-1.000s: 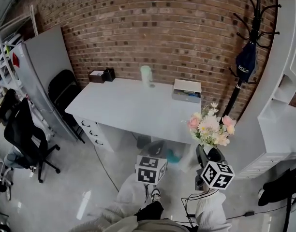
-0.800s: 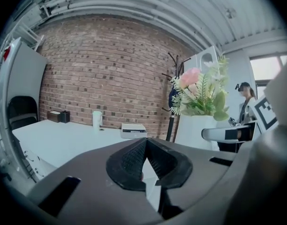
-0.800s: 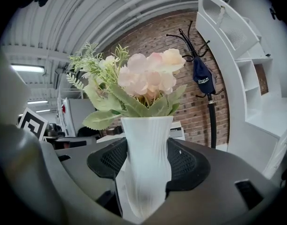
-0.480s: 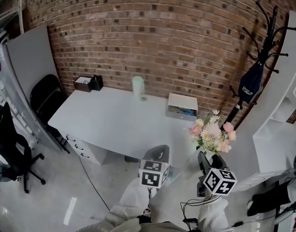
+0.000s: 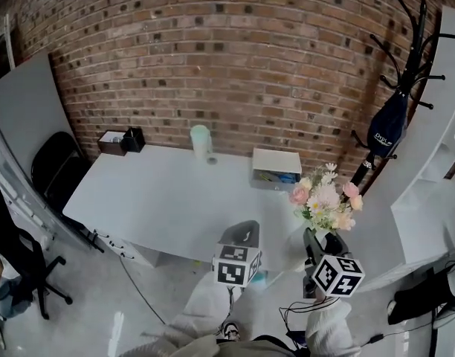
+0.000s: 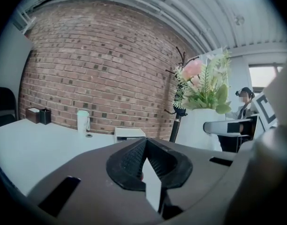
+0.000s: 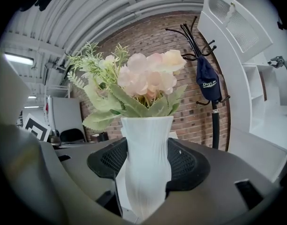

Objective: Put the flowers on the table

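A bunch of pink and cream flowers (image 5: 326,199) stands in a white ribbed vase (image 7: 146,165). My right gripper (image 7: 146,170) is shut on the vase, upright, off the near right corner of the white table (image 5: 160,199). In the left gripper view the flowers (image 6: 204,83) and vase show at the right. My left gripper (image 5: 239,238) is shut with nothing between its jaws, held over the table's near edge.
On the table's far side stand a pale green cup (image 5: 201,140), a white box (image 5: 276,168) and a small dark holder (image 5: 132,138). A black coat rack (image 5: 402,73) with a cap stands right. White shelves (image 5: 443,162) are far right, black chairs (image 5: 53,169) left.
I have walked closer to the table, so it sits lower and larger in the head view. Both grippers with the vase have come up to its near edge.
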The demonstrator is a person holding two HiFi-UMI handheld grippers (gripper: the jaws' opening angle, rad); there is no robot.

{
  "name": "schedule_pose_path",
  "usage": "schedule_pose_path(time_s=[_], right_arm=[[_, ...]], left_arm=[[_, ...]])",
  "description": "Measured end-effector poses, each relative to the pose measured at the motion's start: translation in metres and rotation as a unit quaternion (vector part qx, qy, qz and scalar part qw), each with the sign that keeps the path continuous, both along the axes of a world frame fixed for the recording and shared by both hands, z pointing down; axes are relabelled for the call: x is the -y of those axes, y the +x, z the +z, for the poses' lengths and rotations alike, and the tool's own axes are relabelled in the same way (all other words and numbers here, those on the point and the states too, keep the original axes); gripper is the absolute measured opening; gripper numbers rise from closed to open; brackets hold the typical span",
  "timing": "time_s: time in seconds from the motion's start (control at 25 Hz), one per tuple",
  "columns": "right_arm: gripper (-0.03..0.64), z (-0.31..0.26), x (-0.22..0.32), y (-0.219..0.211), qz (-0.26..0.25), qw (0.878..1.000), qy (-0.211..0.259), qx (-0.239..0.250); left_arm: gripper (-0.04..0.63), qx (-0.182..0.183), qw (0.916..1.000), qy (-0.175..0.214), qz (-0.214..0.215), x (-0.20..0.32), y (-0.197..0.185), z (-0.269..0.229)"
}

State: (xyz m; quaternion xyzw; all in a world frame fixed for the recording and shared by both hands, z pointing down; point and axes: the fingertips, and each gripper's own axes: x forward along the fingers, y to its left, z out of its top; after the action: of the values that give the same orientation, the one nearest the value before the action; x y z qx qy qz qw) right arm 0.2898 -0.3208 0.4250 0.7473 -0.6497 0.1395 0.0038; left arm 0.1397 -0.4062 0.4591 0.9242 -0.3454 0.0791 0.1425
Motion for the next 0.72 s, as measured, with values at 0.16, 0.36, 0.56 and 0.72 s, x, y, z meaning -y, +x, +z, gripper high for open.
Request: schedule_pose_path(time_s=[0.16,0.36,0.56,0.72], right_arm=[[0.261,0.006,0.002,0.008,0.010,1.000,-0.013,-0.008],[0.261,0.001,0.008,0.016,0.020,1.000,-0.009,-0.008],[0.261,0.009,0.021,0.015,0.008,1.000,-0.010,-0.006],[0.261,0.017,0.037,0.011,0.002,1.000,-0.008,0.008]], left_arm=[[0.009,0.001,0.9999,-0.010,0.007,0.002,0.001,0.011],[0.008,0.011,0.9999,0.002,-0.005,0.010,-0.012,0.012],[0.009,0.004,0.9993,-0.014,-0.034,0.023,-0.027,0.022],[0.009,0.018,0.9992,-0.015,-0.033,0.031,-0.029,0.028]])
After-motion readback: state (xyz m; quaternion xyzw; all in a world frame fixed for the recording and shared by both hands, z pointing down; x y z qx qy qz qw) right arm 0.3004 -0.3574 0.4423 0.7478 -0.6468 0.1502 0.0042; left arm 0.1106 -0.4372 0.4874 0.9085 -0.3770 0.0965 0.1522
